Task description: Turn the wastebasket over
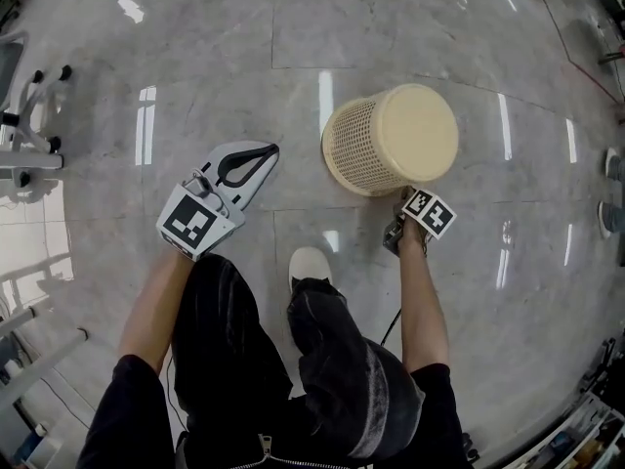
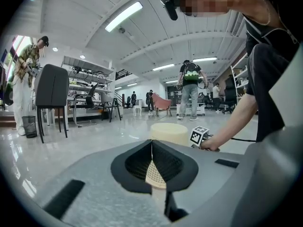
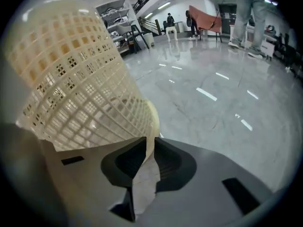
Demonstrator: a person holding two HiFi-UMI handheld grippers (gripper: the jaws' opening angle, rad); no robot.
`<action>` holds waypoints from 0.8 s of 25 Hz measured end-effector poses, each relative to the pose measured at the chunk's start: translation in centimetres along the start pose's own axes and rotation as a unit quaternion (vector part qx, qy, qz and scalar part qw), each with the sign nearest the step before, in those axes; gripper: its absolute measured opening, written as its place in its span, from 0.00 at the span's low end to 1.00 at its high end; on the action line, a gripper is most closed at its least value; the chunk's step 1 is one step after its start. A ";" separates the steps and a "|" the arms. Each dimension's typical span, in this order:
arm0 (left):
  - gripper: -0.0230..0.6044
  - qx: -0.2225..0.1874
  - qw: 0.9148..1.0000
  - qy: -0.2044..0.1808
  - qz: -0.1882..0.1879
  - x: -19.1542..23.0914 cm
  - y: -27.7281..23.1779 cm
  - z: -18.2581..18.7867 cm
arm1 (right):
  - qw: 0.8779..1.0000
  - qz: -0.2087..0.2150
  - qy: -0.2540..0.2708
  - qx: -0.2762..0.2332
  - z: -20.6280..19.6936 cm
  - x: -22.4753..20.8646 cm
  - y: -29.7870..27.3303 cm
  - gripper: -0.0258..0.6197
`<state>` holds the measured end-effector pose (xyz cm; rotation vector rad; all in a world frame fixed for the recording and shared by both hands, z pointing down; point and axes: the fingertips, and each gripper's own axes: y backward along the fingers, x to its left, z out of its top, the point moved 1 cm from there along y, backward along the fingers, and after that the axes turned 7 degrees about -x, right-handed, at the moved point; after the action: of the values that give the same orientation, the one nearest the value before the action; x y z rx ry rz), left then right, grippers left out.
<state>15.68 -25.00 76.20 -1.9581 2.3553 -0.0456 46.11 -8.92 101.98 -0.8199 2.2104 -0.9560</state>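
Note:
A cream lattice wastebasket stands upside down on the marble floor, its closed base facing up. My right gripper is down at its near lower rim. In the right gripper view the jaws are shut on the rim's thin edge, and the lattice wall fills the left. My left gripper hovers to the basket's left, apart from it, shut with nothing held. In the left gripper view the left gripper points at the wastebasket and the right gripper's marker cube.
The person's white shoe rests on the floor just in front of the basket. A wheeled chair base is at the far left. In the left gripper view a black chair, a small black bin and standing people are farther off.

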 end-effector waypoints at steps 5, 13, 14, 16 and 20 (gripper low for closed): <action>0.05 -0.006 1.000 0.003 0.001 0.1 0.5 0.4 | 0.999 0.003 0.025 -0.044 1.6 -0.5 1.7 0.11; 0.05 -0.036 0.999 -0.001 -0.010 -0.8 -0.7 3.6 | 0.954 0.048 0.195 -0.222 10.1 5.9 13.9 0.10; 0.05 -0.036 0.999 0.001 -0.006 -0.9 -0.8 3.9 | 0.943 0.060 0.213 -0.249 11.3 7.3 16.0 0.09; 0.05 -0.029 0.999 0.008 0.012 -0.7 -1.0 4.3 | 0.919 0.093 0.243 -0.298 13.1 10.4 20.0 0.09; 0.05 -0.027 0.998 0.027 0.045 -0.6 -0.7 4.7 | 0.875 0.165 0.274 -0.363 14.0 16.7 26.6 0.09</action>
<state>16.88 -24.37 71.58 -1.8957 2.5019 -0.0298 37.44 -12.08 68.91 -0.4494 3.1505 -0.1550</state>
